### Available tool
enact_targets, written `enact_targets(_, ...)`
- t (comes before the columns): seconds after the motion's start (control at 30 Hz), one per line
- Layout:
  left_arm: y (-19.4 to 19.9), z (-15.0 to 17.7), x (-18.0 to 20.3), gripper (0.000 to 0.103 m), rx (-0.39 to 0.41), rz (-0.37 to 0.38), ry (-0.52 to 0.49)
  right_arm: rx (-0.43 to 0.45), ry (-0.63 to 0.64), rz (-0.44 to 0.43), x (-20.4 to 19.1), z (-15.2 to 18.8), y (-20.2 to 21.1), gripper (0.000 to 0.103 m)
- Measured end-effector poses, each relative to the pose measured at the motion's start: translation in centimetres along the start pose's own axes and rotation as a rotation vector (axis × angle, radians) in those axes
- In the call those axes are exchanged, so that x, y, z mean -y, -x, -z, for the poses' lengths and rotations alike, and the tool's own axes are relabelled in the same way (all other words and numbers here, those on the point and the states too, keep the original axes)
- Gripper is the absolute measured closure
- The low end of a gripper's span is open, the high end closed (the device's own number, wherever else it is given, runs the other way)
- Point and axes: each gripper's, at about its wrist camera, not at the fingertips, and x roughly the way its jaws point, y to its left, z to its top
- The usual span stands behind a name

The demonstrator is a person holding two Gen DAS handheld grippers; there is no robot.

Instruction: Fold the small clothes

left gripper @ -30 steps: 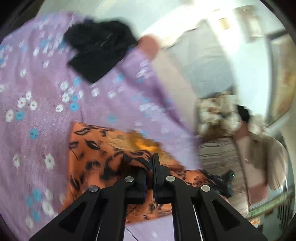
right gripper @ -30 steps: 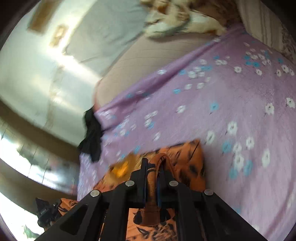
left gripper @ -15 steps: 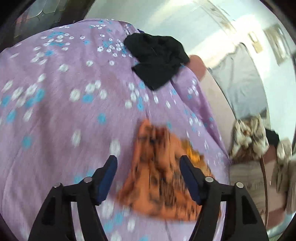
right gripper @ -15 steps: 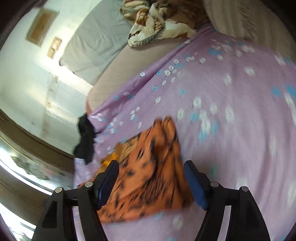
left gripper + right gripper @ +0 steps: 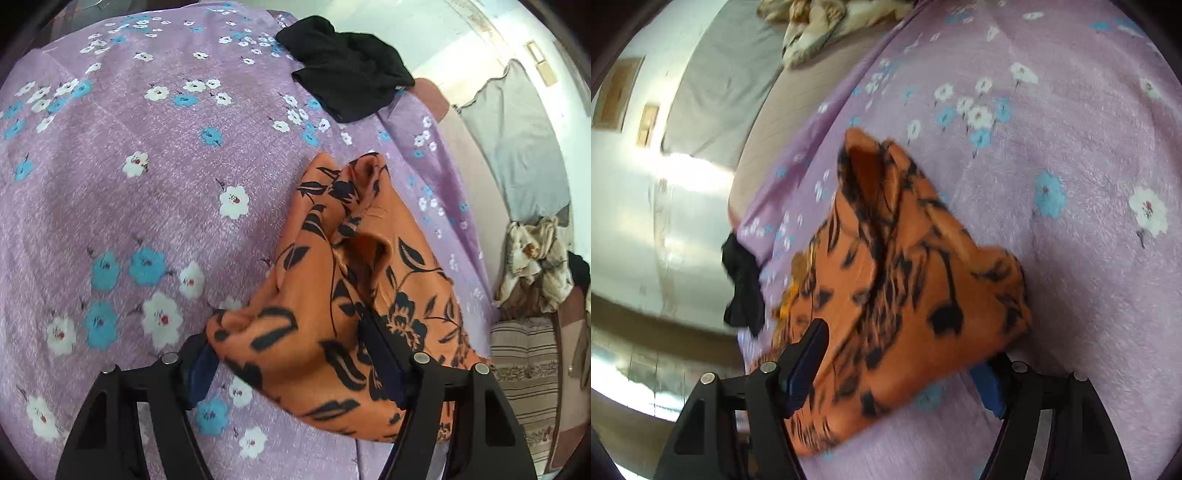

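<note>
An orange garment with black leaf print [image 5: 343, 295] lies bunched and partly folded on the purple flowered bedsheet [image 5: 147, 184]. My left gripper [image 5: 291, 354] is open, its jaws wide apart on either side of the garment's near edge. In the right wrist view the same orange garment [image 5: 894, 295] lies between the jaws of my open right gripper [image 5: 901, 365]. The cloth's near edge covers part of each gripper's fingers. Neither gripper holds anything.
A black garment [image 5: 347, 70] lies crumpled at the far edge of the bed and also shows in the right wrist view [image 5: 742, 284]. A cream and brown patterned cloth pile [image 5: 535, 258] and a striped cushion [image 5: 524, 354] lie beyond the bed. A grey sheet [image 5: 720, 85] hangs against the wall.
One second ago both grippers were shut on the orange garment. They have opened and let it drop onto the sheet, and both have drawn close over it.
</note>
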Motion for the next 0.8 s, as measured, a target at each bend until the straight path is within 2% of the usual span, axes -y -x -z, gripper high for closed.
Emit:
enact_targets(0.03, -0.5, -0.3, 0.2, 0.083, -0.017, -0.036, -0.029, -0.01, -0.012, 0.019, -0.1, -0.2, -0.6, 0.055)
enact_targets(0.07, -0.9, -0.6, 0.2, 0.083, -0.049, -0.032, -0.032, -0.047, -0.044, 0.018, 0.2, -0.5, -1.5, 0.085)
enact_targets(0.1, -0.6, -0.8, 0.2, 0.083, -0.049, -0.025, -0.015, -0.047, -0.06, 0.023, 0.2, -0.7, -1.6, 0.085)
enact_targets(0.17, 1.1, -1.2, 0.9, 0.084, -0.021, -0.01, -0.04, -0.036, -0.009, 0.009, -1.3, -0.9, -0.8, 0.086)
enact_targets(0.27, 5.7, -0.6, 3.1, 0.086, 0.069, 0.035, -0.119, -0.008, 0.088, -0.064, -4.9, -1.1, 2.8, 0.087)
enact_targets(0.37, 10.4, 1.1, 3.9, 0.086, 0.141, 0.067, -0.151, 0.02, 0.182, -0.107, -7.3, -0.5, 6.7, 0.087)
enact_targets(0.47, 13.0, 3.9, 2.1, 0.085, 0.125, 0.084, -0.13, 0.013, 0.186, -0.137, -6.2, 1.4, 10.9, 0.087)
enact_targets(0.53, 13.2, 6.7, -0.4, 0.083, 0.114, 0.045, -0.119, -0.007, 0.21, -0.114, -3.9, 3.4, 12.8, 0.086)
enact_targets(0.57, 12.4, 8.1, -2.1, 0.079, 0.094, 0.013, -0.115, -0.057, 0.206, -0.104, -1.4, 4.9, 12.7, 0.081)
enact_targets(0.63, 9.0, 9.7, -5.1, 0.073, -0.015, -0.091, -0.106, -0.172, 0.182, 0.021, 2.4, 6.5, 10.7, 0.064)
enact_targets(0.67, 8.1, 10.0, -6.7, 0.069, -0.041, -0.063, -0.07, -0.239, 0.151, 0.118, 5.0, 7.3, 9.7, 0.055)
enact_targets(0.7, 8.6, 9.6, -7.1, 0.069, -0.031, -0.019, -0.06, -0.21, 0.108, 0.047, 6.6, 7.6, 10.6, 0.059)
enact_targets(0.73, 9.2, 9.0, -6.7, 0.067, -0.043, -0.035, -0.069, -0.185, 0.089, 0.034, 6.7, 7.3, 11.6, 0.054)
enact_targets(0.77, 10.2, 8.6, -6.3, 0.06, -0.022, -0.059, -0.08, -0.156, 0.104, 0.058, 6.2, 6.9, 12.9, 0.042)
enact_targets(0.8, 11.4, 8.0, -5.9, 0.053, 0.033, -0.065, -0.094, -0.12, 0.135, 0.075, 5.6, 6.5, 14.0, 0.038)
